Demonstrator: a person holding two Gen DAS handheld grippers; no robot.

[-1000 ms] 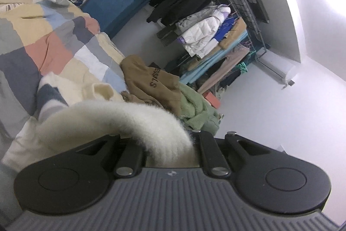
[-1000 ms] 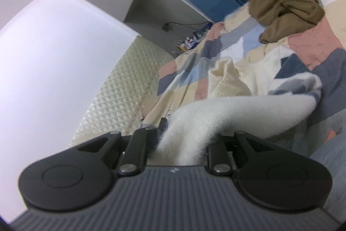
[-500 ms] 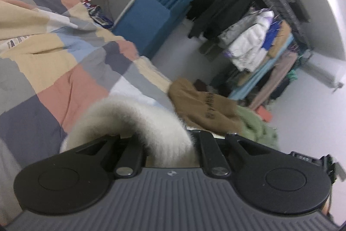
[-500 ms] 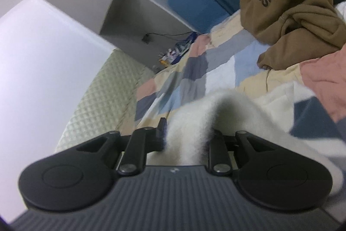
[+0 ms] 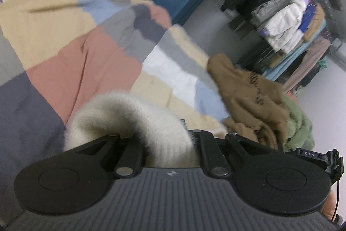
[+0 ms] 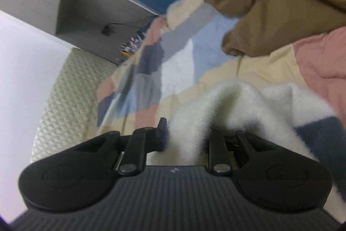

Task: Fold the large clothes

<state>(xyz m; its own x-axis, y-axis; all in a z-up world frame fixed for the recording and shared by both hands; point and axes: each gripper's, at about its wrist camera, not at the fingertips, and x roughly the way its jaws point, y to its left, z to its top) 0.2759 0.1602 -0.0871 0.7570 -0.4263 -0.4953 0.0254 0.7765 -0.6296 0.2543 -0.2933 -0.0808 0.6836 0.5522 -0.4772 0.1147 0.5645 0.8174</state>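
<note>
The fuzzy sweater [image 5: 129, 116] is cream with a dark blue stripe. The bedcover [image 5: 64, 40] has patches of beige, pink, grey, light blue and white. The hoodie [image 5: 248, 92] is brown, and the fleece [image 5: 300, 127] is green.

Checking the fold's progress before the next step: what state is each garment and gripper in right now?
Left gripper: shut on the cream sweater.
Right gripper: shut on the same sweater, which has navy panels.
Cream sweater: bunched, draped over the patchwork quilt.
Brown hoodie: crumpled, unfolded.
Green fleece: crumpled beside the hoodie.
</note>
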